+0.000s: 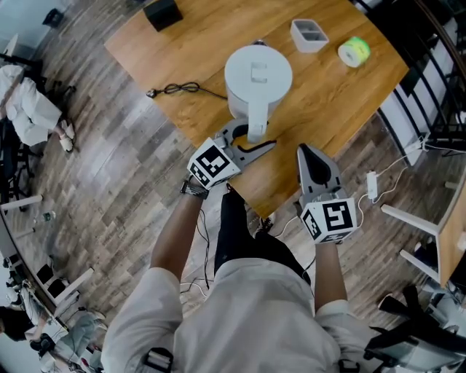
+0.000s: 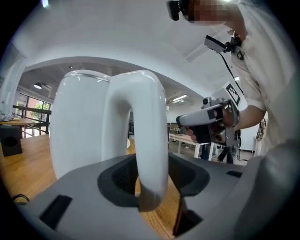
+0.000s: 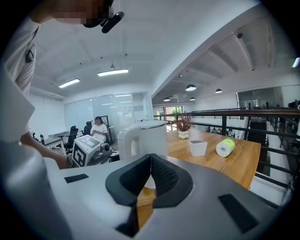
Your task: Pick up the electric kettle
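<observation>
Left gripper view: glossy kettle handle (image 2: 146,140) loops between ribbed pads (image 2: 119,180).

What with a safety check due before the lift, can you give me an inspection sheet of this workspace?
Surface: wooden table, one corner toward the person.
Job's things: white electric kettle upright, handle facing the person.
Clutter: white container, green tape roll, black box, all apart from the kettle.
Grippers: left tongs open around the handle; right tongs shut, empty.
Cables: black cord on the table, leading toward the kettle; white adapter with cable on the floor.
Surroundings: railing; seated person far off.
</observation>
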Tool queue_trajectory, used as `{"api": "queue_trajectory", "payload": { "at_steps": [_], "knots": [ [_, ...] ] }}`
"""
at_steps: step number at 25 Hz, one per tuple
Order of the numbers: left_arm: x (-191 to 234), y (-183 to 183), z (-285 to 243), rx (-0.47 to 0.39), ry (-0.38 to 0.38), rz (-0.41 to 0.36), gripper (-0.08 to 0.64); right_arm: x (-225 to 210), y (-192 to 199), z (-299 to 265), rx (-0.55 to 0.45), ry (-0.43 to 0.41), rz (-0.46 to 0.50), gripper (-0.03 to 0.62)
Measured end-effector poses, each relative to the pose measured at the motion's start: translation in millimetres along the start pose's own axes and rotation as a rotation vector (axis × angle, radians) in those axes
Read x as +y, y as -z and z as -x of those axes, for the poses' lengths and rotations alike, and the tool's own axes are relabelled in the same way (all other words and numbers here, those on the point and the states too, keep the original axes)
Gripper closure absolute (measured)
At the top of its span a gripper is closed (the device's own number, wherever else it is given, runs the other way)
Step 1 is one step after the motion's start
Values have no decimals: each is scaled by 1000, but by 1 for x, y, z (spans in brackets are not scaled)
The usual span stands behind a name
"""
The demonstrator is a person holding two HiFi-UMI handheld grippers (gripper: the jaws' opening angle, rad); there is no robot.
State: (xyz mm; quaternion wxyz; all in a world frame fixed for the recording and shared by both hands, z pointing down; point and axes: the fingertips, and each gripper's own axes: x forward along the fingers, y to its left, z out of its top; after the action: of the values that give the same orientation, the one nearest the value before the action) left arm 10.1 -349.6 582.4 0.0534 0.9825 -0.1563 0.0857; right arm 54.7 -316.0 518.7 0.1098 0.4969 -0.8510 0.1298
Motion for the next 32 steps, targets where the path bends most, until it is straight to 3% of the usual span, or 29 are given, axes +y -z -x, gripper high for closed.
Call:
{"api": "queue_trajectory", "payload": {
  "at_steps": [9,15,32],
  "knots": [
    [3,-4,-4,-14,-1,-25,420,-2,5,-1,9,-3,-8,584],
    [-1,-3,-7,21,9,-88,449,-1,7,-2,16,-7,-11,584],
    [-9,-16,-7,-30,20,-140,439,-6,6,1,19,1,-12,584]
  ]
}}
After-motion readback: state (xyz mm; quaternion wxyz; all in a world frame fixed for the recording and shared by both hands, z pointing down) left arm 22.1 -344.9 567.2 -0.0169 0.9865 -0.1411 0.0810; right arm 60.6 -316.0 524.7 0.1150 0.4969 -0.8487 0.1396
